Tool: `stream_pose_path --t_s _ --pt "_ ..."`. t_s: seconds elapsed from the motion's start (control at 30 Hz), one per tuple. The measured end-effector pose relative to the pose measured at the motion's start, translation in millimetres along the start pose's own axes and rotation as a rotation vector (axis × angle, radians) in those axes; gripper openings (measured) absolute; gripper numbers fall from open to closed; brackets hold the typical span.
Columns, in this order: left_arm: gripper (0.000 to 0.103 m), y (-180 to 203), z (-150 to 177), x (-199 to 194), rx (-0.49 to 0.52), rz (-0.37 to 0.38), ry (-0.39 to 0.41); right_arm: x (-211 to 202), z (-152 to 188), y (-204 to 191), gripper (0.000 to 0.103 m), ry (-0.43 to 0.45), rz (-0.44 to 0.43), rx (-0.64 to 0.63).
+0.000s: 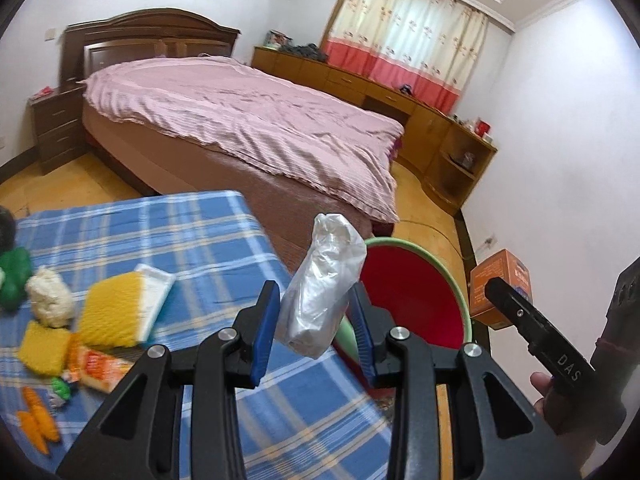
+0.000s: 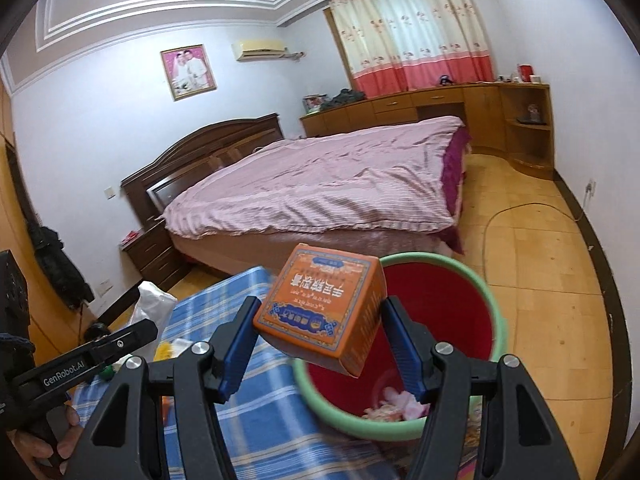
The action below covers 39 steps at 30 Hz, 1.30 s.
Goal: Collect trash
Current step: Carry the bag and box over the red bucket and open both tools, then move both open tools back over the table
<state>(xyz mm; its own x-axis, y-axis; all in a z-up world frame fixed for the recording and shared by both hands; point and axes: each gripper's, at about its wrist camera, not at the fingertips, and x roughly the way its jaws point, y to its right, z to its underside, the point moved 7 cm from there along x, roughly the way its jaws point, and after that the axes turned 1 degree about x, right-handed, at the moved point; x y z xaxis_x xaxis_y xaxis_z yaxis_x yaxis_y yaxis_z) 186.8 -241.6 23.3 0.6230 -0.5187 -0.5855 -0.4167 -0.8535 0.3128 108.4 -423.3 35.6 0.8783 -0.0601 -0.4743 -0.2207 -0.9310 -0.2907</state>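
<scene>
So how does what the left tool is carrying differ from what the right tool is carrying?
The plastic bag in the left tool is crumpled, translucent and whitish; the orange box in the right tool is rigid, opaque and printed. The bag stands up between narrowly set pads; the box sits tilted, its print upside down, between wider-set pads. Both are clamped in mid-air near the red bin.

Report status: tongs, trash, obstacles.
Left tongs shut on plastic bag. Right tongs shut on orange box. Red bin ahead, unobstructed.
</scene>
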Motion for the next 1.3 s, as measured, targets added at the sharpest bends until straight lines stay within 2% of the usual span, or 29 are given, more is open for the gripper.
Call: stream_pose_path --t_s 0.13,0.3,0.67,0.77,0.83,0.9,1.3 --pt "0.036 24 5 28 0.041 0.018 -0.037 9 1 33 0.065 0.006 0.047 0.025" --pt "0.036 51 18 62 0.083 0.035 -0.097 26 9 68 0.062 -0.029 0.082 0.065" --pt "0.036 68 38 106 0.125 0.045 -0.184 51 34 105 0.062 -0.097 0.095 0.134" --pt "0.036 73 42 111 0.135 0.05 -0.197 54 36 108 0.062 -0.1 0.093 0.138" --pt "0.045 76 44 112 0.137 0.056 -0.202 54 36 108 0.062 -0.101 0.091 0.142" --pt "0.048 77 44 112 0.141 0.054 -0.199 55 36 109 0.062 -0.105 0.089 0.15" --pt "0.049 64 36 88 0.11 0.025 -0.167 43 35 99 0.062 -0.092 0.071 0.156"
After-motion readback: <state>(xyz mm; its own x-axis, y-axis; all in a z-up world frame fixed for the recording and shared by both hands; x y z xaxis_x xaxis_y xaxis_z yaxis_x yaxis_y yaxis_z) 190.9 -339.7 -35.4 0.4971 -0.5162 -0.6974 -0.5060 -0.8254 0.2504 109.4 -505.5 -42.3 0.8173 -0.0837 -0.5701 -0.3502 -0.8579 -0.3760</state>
